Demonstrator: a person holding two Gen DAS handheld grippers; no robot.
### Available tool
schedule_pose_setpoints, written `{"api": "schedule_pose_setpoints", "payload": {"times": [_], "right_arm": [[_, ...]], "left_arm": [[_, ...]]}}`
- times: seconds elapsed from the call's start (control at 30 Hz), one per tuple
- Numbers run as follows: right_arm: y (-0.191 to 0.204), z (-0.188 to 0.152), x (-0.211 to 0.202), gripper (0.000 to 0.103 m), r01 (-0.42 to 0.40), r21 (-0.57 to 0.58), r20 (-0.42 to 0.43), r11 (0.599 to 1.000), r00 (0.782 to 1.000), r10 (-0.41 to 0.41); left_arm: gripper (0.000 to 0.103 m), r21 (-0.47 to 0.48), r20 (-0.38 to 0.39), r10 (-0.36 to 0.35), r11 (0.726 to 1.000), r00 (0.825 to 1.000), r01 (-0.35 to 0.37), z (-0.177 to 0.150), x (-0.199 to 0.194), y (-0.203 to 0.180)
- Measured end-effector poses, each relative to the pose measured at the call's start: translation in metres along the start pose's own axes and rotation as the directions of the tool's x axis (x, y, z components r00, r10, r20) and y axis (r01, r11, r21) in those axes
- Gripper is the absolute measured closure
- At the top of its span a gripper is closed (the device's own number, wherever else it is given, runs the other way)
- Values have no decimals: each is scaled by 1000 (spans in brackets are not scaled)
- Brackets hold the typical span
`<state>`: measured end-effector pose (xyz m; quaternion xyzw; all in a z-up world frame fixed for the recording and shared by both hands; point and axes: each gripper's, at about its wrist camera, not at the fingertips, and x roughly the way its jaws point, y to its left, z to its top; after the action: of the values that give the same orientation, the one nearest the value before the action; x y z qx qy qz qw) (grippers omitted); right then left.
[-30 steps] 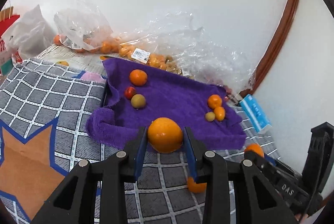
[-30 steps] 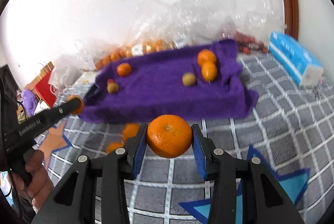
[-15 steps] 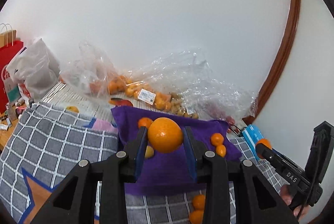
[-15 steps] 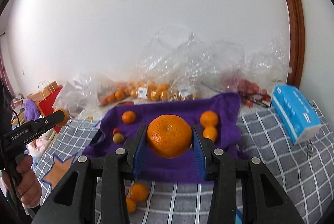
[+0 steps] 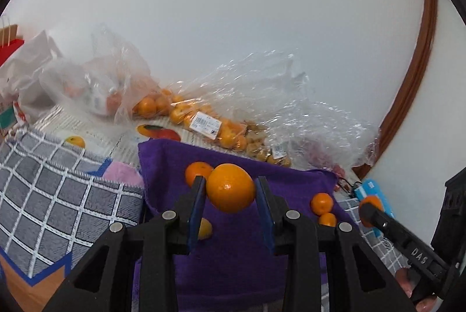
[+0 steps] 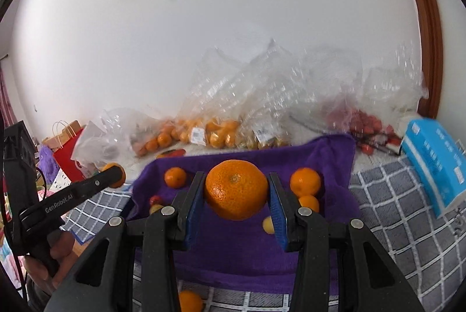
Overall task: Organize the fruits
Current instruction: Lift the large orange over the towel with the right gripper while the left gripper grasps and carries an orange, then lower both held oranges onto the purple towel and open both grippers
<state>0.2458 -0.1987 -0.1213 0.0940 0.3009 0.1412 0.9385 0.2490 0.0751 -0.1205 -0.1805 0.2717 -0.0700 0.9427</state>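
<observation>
My left gripper (image 5: 230, 189) is shut on a smooth orange (image 5: 230, 187) and holds it in the air over the near left part of a purple towel (image 5: 233, 262). My right gripper (image 6: 236, 192) is shut on a larger orange (image 6: 236, 189) above the same purple towel (image 6: 233, 251). On the towel lie several small oranges (image 6: 305, 181) and a small yellow fruit (image 6: 268, 224). The left gripper also shows at the left of the right wrist view (image 6: 113, 175), the right gripper at the right of the left wrist view (image 5: 368, 211).
Clear plastic bags of oranges (image 5: 204, 122) and red fruit (image 6: 367, 122) lie along the wall behind the towel. A blue tissue pack (image 6: 437, 160) lies at the right on the grey checked cloth (image 6: 407, 239). One loose orange (image 6: 189, 301) lies in front of the towel.
Both grippers have risen from low over the checked cloth, then moved forward to the towel, each keeping its orange. The towel fills more of both views now.
</observation>
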Motion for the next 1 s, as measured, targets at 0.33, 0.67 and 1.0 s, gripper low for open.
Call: {"api": "schedule_pose_setpoints", "payload": {"times": [0.33, 0.67, 1.0], "right_arm": [[-27, -9, 19, 62, 91, 23, -43, 996, 995, -90], [-22, -19, 32, 62, 140, -68, -78, 988, 986, -145], [-43, -28, 53, 62, 167, 3, -188, 986, 968, -163]], "left_arm": [[70, -5, 7, 24, 1000, 1000, -24, -7, 7, 17], [70, -42, -1, 30, 999, 1000, -30, -8, 13, 29], [70, -30, -34, 25, 999, 999, -26, -16, 21, 28]]}}
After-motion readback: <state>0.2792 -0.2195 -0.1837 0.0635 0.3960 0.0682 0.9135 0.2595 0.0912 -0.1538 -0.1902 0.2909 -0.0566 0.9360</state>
